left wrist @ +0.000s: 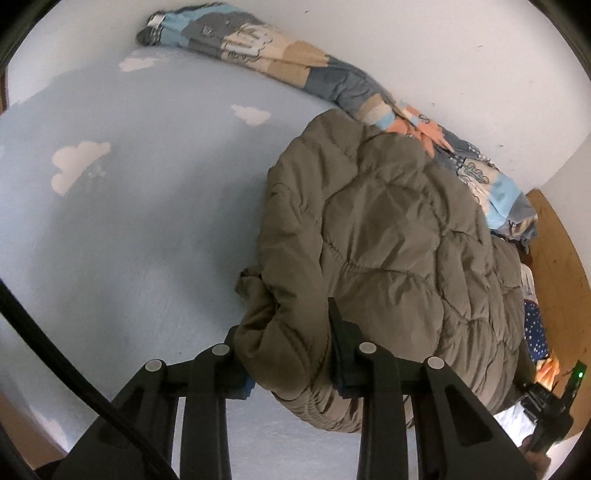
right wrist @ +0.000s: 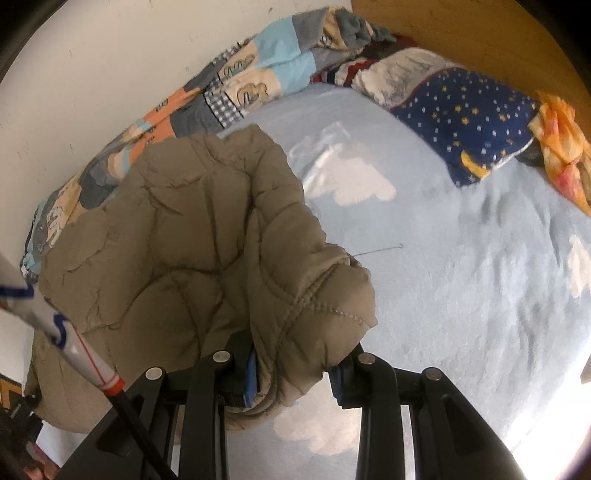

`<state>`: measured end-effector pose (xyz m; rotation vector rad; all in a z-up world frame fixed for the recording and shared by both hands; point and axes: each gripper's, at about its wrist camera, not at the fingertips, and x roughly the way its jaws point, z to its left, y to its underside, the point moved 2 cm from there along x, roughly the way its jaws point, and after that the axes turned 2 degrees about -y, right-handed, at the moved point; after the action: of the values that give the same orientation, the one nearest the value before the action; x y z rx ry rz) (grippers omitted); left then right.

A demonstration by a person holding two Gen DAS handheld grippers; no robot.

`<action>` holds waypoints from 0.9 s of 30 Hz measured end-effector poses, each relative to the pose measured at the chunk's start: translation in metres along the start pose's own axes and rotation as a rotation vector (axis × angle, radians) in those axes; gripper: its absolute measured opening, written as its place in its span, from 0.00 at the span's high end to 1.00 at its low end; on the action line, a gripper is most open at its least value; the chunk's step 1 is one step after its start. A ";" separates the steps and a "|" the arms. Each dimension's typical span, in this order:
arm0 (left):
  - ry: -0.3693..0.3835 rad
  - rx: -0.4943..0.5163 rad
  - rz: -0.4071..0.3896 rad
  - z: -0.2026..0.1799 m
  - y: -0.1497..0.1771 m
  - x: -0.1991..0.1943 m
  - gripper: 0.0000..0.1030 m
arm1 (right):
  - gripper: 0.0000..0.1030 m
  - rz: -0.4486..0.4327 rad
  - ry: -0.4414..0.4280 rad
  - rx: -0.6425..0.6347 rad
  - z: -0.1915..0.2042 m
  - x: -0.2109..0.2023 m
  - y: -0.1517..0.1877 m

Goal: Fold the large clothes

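A large olive-brown quilted puffer jacket (left wrist: pixel 388 236) hangs bunched above the light blue bed sheet (left wrist: pixel 129 221). My left gripper (left wrist: pixel 288 354) is shut on a thick fold of the jacket's edge, which fills the space between its black fingers. In the right wrist view the same jacket (right wrist: pixel 192 236) drapes to the left, and my right gripper (right wrist: pixel 295 365) is shut on its stitched hem (right wrist: pixel 325 310). The fingertips of both grippers are mostly hidden by the fabric.
A patchwork blanket (left wrist: pixel 280 59) lies rolled along the white wall (left wrist: pixel 443 55). A dark blue starred pillow (right wrist: pixel 469 125) and an orange cloth (right wrist: pixel 561 147) lie by the wooden headboard (right wrist: pixel 461 33). The sheet (right wrist: pixel 461 277) has white cloud prints.
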<state>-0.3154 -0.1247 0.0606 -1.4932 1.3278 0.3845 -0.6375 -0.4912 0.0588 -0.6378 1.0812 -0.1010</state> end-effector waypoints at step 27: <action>-0.151 0.586 -0.259 -0.122 0.031 -0.014 0.28 | 0.39 -0.312 -0.027 -0.295 0.073 -0.057 0.003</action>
<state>-0.3937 -0.2143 0.1052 -1.0936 0.9948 -0.0619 -0.6044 -0.4355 0.1244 -1.0692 0.9715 -0.2040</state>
